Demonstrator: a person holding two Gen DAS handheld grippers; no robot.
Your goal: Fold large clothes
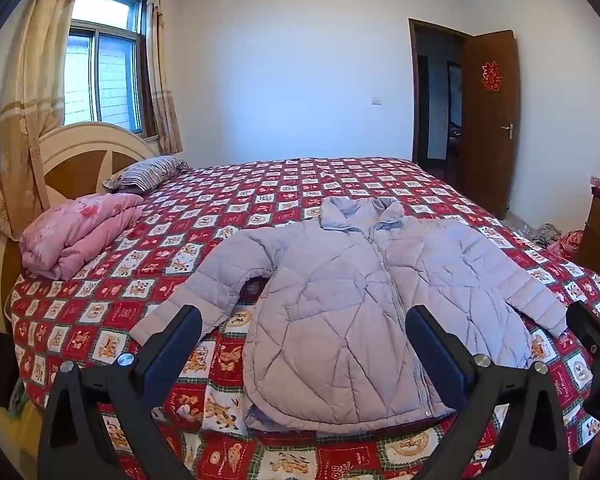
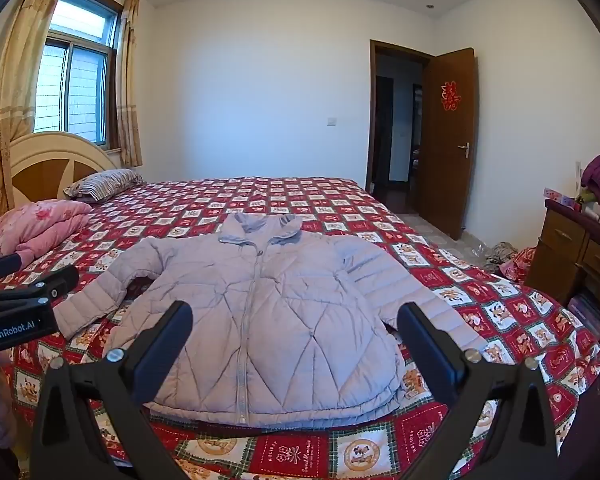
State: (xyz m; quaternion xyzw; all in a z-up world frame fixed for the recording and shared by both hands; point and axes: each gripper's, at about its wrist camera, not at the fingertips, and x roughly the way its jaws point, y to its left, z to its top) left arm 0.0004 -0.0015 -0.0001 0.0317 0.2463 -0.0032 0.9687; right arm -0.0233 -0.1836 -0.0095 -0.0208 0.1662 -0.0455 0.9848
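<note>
A pale lilac quilted puffer jacket [image 1: 352, 304] [image 2: 268, 312] lies flat and zipped on the bed, collar away from me, both sleeves spread out to the sides. My left gripper [image 1: 304, 320] hovers above the jacket's hem, nearer its left half, jaws wide open with nothing between them. My right gripper [image 2: 296, 316] hangs over the jacket's lower middle, also open and holding nothing. The right gripper's body [image 1: 596, 360] shows at the edge of the left wrist view, and the left gripper's body [image 2: 20, 304] shows at the left edge of the right wrist view.
The bed's red patchwork quilt [image 1: 332, 184] carries a folded pink blanket [image 1: 76, 236] and a striped pillow [image 1: 148, 172] by the headboard. A wooden dresser [image 2: 580, 264] stands at the right, with clutter on the floor [image 2: 504, 256] near an open door [image 2: 448, 140].
</note>
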